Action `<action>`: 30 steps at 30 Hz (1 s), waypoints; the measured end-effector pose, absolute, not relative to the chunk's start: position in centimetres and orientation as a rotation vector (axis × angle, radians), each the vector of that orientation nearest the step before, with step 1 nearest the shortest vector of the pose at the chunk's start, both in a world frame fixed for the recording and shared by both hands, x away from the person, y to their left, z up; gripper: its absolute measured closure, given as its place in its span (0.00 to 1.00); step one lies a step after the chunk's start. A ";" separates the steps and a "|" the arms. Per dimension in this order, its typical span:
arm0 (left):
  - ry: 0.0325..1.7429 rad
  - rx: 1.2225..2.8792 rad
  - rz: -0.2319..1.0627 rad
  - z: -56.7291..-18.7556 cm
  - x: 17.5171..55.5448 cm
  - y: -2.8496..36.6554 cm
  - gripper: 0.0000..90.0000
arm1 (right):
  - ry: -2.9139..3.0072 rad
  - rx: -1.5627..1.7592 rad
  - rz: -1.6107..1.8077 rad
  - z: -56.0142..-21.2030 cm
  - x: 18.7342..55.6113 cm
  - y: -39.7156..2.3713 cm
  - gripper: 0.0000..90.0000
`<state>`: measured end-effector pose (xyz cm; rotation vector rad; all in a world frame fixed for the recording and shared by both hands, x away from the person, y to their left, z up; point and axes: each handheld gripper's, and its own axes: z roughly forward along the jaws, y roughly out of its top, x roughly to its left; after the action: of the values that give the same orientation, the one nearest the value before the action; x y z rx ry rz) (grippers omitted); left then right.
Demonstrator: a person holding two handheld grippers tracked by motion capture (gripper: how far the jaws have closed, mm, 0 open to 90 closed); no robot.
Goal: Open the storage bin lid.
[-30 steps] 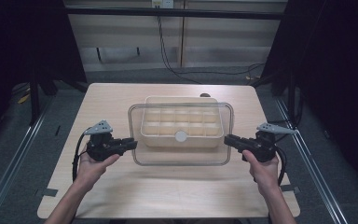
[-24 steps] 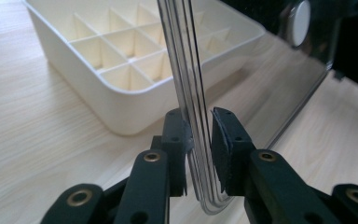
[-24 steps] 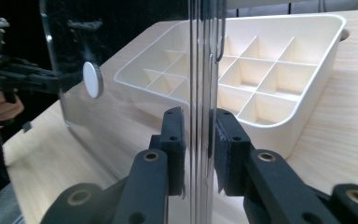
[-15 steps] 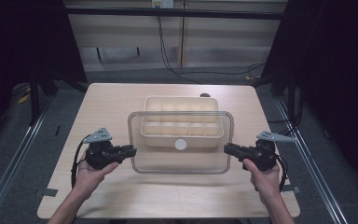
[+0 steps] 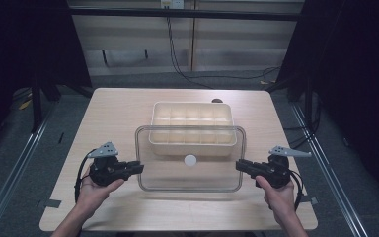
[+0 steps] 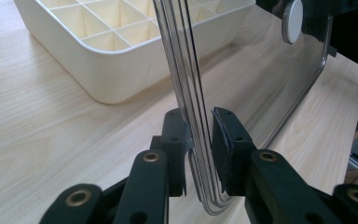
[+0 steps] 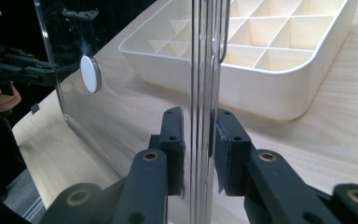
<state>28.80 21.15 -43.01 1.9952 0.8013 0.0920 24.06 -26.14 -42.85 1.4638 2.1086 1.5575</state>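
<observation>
Lid (image 5: 190,174), clear, white knob (image 5: 190,160) at centre, sits mid-frame in the high view; its far edge overlaps the near rim of the cream compartment tray (image 5: 192,123). Left tool (image 5: 137,167) is clamped on the lid's left edge, right tool (image 5: 240,166) on its right edge, jaws nearly closed on the rim in both gripper views. Bare tabletop (image 5: 113,113) around the tray and below the lid in the frame.
</observation>
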 end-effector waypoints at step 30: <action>0.823 2.029 0.055 -44.8 25.5 22.0 0.84 | 2.167 1.512 1.529 -44.9 20.7 -25.1 0.84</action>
<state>25.50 21.98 -44.84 2.0290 0.8226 0.0548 20.73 -25.13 -44.92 1.5117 2.1667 1.5287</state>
